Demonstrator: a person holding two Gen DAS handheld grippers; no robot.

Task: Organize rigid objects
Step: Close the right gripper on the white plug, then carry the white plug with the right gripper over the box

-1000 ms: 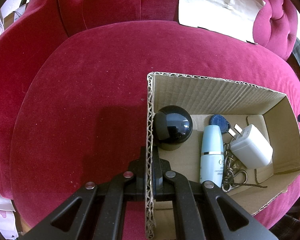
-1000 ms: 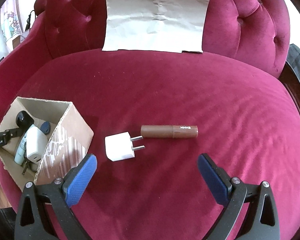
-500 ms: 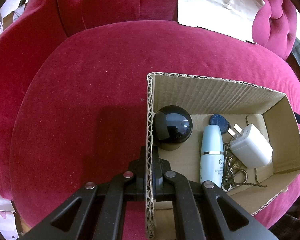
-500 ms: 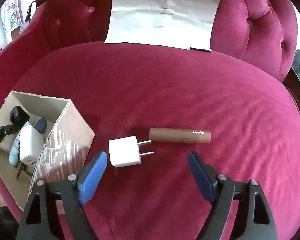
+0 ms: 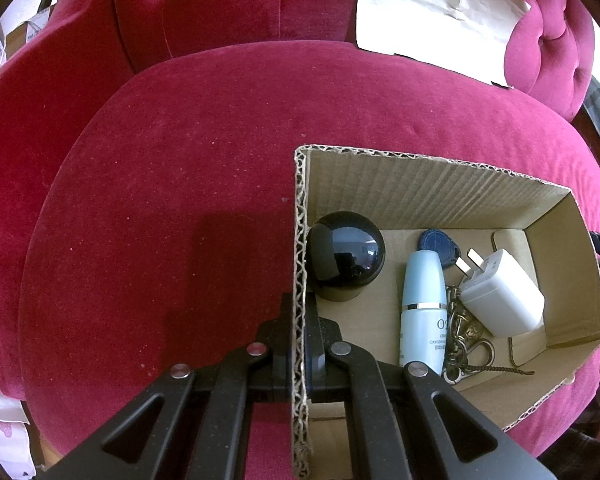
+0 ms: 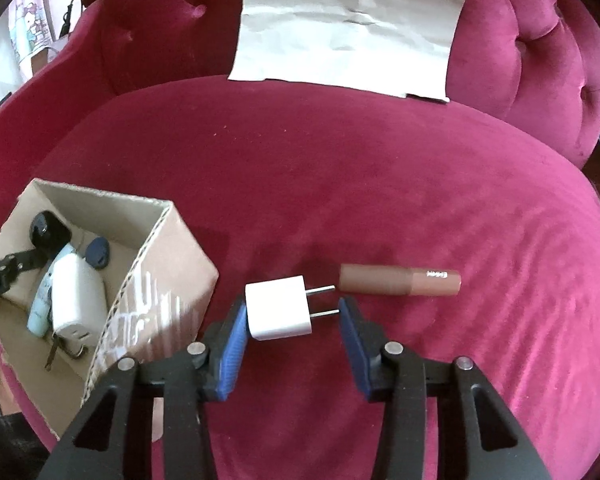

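Note:
My left gripper [image 5: 299,332] is shut on the left wall of a cardboard box [image 5: 300,208] on the red velvet seat. The box holds a black ball-shaped object [image 5: 346,256], a light blue bottle [image 5: 422,304], a blue key fob [image 5: 438,245], a white charger [image 5: 500,300] and a key chain [image 5: 466,340]. My right gripper [image 6: 292,314] is open, its blue pads [image 6: 236,336] either side of a white plug adapter [image 6: 278,308] lying on the seat. A brown tube [image 6: 400,280] lies just beyond the adapter's prongs.
The box [image 6: 168,272] stands left of the adapter in the right wrist view, with my left gripper's arm [image 6: 4,272] at its far side. A creased paper sheet [image 6: 348,20] leans on the tufted backrest [image 6: 540,60]. The seat [image 6: 420,168] curves down at its edges.
My right gripper has moved forward and down and narrowed from wide open, so its pads now flank the white adapter. The left gripper and the box have stayed still.

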